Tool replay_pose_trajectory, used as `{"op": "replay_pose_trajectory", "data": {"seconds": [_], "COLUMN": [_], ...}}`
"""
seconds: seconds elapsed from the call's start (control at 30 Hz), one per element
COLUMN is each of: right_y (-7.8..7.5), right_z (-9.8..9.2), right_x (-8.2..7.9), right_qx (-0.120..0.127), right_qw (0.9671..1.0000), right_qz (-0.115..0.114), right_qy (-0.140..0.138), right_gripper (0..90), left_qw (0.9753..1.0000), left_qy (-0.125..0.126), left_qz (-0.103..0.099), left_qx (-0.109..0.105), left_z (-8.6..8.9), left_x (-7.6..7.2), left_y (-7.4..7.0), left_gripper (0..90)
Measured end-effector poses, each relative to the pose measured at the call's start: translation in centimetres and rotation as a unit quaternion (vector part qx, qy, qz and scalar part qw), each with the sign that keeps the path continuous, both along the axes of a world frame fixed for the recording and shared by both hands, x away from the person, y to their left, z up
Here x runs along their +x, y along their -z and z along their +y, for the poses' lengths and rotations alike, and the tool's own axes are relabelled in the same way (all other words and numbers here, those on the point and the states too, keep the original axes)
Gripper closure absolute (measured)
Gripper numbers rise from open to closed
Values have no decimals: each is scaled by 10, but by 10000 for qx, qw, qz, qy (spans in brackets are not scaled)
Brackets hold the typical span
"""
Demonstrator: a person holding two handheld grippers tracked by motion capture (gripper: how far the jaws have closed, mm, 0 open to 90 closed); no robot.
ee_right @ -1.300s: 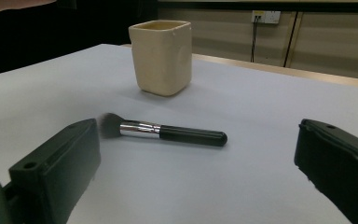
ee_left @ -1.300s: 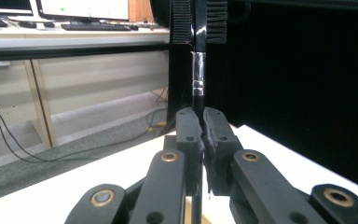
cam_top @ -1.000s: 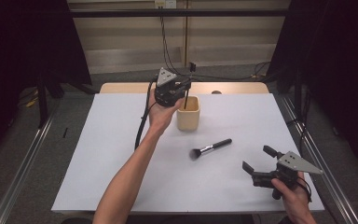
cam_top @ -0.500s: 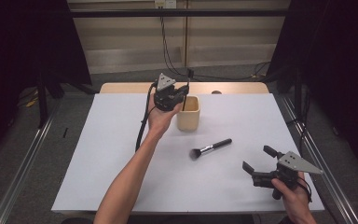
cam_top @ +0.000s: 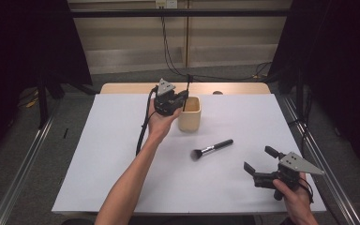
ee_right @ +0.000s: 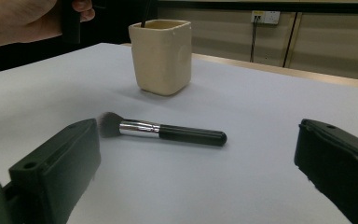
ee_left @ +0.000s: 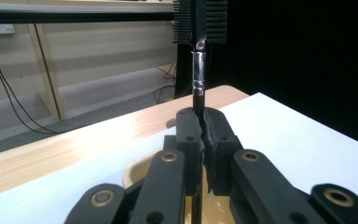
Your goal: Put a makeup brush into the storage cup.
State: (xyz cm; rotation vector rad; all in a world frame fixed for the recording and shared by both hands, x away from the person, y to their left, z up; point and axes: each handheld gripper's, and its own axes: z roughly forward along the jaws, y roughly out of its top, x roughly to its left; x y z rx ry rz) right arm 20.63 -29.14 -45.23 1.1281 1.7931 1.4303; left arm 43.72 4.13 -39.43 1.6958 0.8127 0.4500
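Two hand-held grippers: the left hand-held gripper [cam_top: 182, 97] hangs over the cream cup [cam_top: 190, 113] at the far middle of the desk [cam_top: 98, 154]; the right hand-held gripper [cam_top: 258, 161] rests low at the near right corner.
Left hand-held gripper: clenched on the thin black stem of a comb-headed brush [ee_left: 199, 56], which stands upright between the jaws, its toothed black head topmost and a bright metal ferrule just under it.
Stem's lower end: it drops into the cup's mouth, seen directly beneath the jaws in the left gripper view.
Right hand-held gripper: released, jaws spread wide and apart from everything.
Makeup brush [ee_right: 161, 131]: lies flat on the desk between the cup and the right hand-held gripper, straight ahead of its spread jaws, touching neither.
Brush orientation: in the high view the bristles point toward the near left, the handle toward the far right.
Way between: bare desk separates the right hand-held gripper from the makeup brush.
Materials: the cup is smooth, glossy, squarish with rounded corners; the makeup brush has soft grey bristles, a shiny silver ferrule and a rounded black handle.
Desk: white matte sheet over pale wood, the wood showing along the far edge.
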Motion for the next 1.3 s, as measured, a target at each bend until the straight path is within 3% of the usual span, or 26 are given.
{"op": "replay_pose_trajectory", "data": {"seconds": [0.9, 1.3], "right_y": [0, 0], "right_z": [0, -1], "right_x": [0, 0], "right_qx": [-2, 2], "right_qw": [10000, 10000], "right_qz": [9, 8], "right_qy": [-8, -8], "right_gripper": [0, 0], "left_qw": [9998, 9993], "left_qy": [34, 13], "left_qz": [158, 358], "left_qx": [150, 146], "left_z": [3, 3], "left_x": [-4, -3], "left_y": [19, 21], "left_gripper": [860, 847]}}
